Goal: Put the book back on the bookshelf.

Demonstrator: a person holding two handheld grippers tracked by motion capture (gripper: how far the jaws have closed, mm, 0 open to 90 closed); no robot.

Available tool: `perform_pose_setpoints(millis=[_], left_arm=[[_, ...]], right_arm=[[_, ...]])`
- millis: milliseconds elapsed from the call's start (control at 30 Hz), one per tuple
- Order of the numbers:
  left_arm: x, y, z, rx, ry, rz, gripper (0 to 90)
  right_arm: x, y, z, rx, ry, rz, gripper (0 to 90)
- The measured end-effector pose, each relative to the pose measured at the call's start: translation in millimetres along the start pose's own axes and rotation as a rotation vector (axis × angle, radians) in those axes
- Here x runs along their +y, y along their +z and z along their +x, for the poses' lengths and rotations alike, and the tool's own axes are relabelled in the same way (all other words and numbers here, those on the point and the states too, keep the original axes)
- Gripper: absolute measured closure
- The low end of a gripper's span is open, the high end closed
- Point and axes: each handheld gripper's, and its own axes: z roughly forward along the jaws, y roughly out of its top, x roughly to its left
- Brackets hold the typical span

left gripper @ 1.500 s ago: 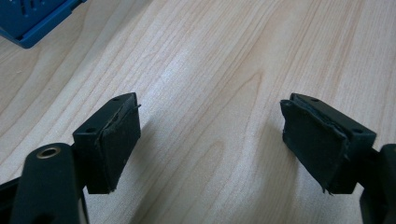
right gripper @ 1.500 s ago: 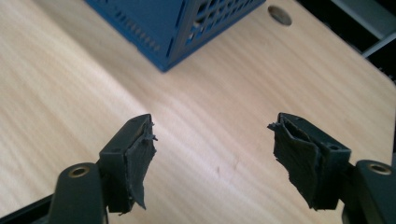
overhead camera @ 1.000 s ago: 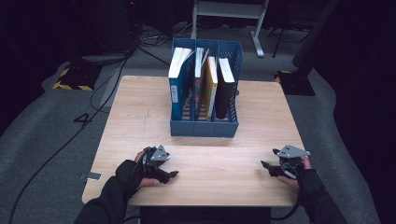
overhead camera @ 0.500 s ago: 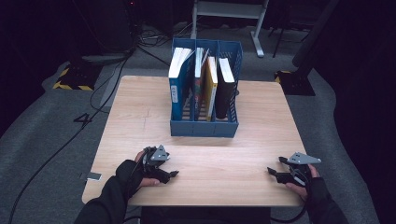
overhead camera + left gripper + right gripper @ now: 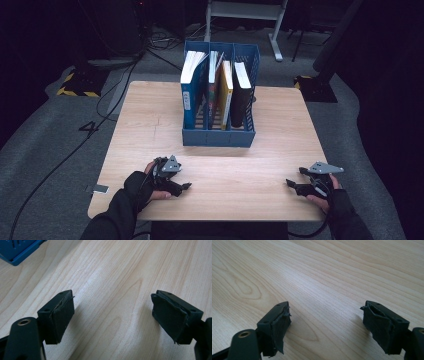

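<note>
on table, blue file rack [image 5: 218, 135] upright

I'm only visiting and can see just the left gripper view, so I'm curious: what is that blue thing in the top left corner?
Observer: That's a corner of a blue file rack with three compartments, standing on the wooden table.
Visitor: Is anything in it?
Observer: Yes, books stand upright in it, among them a blue book, a yellow book and a black book.
Visitor: And the other hand?
Observer: The right hand-held gripper sits low near the table's right front corner. Its jaws have just been opening, with nothing between them.
</note>
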Motion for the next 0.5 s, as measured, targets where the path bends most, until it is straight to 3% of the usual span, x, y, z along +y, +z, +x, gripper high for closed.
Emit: perform_pose_setpoints(millis=[500], left_arm=[[0.3,0.3,0.4,-0.002,0.002,0.001,17.9]], right_arm=[[1.8,2.3,-0.6,-0.001,0.002,0.005,18.6]])
